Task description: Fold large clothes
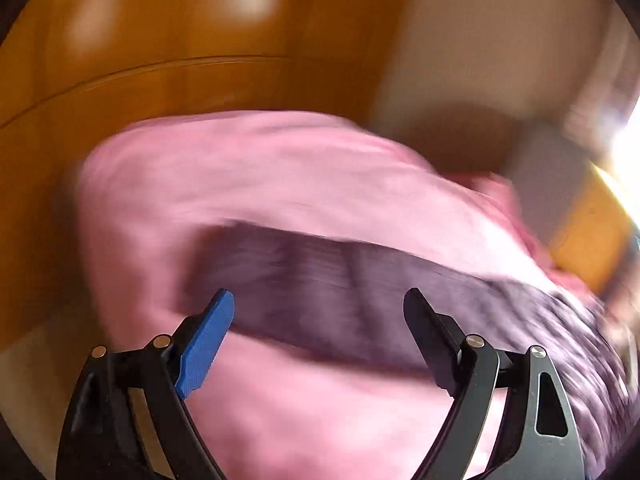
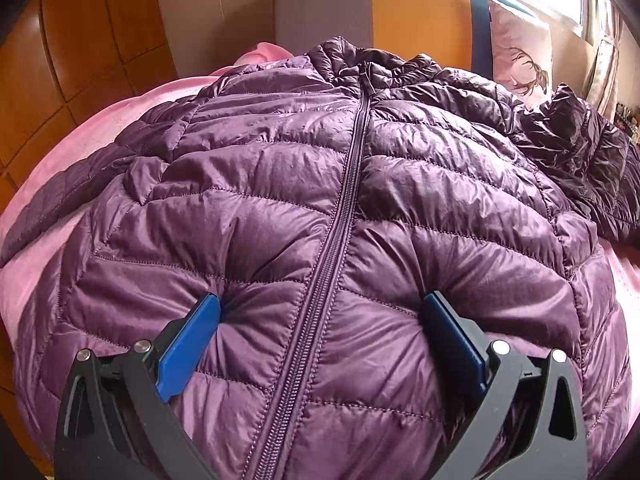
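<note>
The right hand-held gripper [image 2: 320,312] presses spread jaws onto the jacket [image 2: 280,200], gripping nothing. The left hand-held gripper [image 1: 318,308] hangs open and empty over the bed [image 1: 280,160]. Slick quilting could slide, skewing the fold.

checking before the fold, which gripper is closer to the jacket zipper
Right. The right gripper presses into the purple jacket, straddling its zipper; the left gripper hovers open near a sleeve.

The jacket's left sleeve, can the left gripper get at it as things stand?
Probably yes: the left gripper is open, with nothing between it and the blurred purple sleeve on the pink sheet.
</note>
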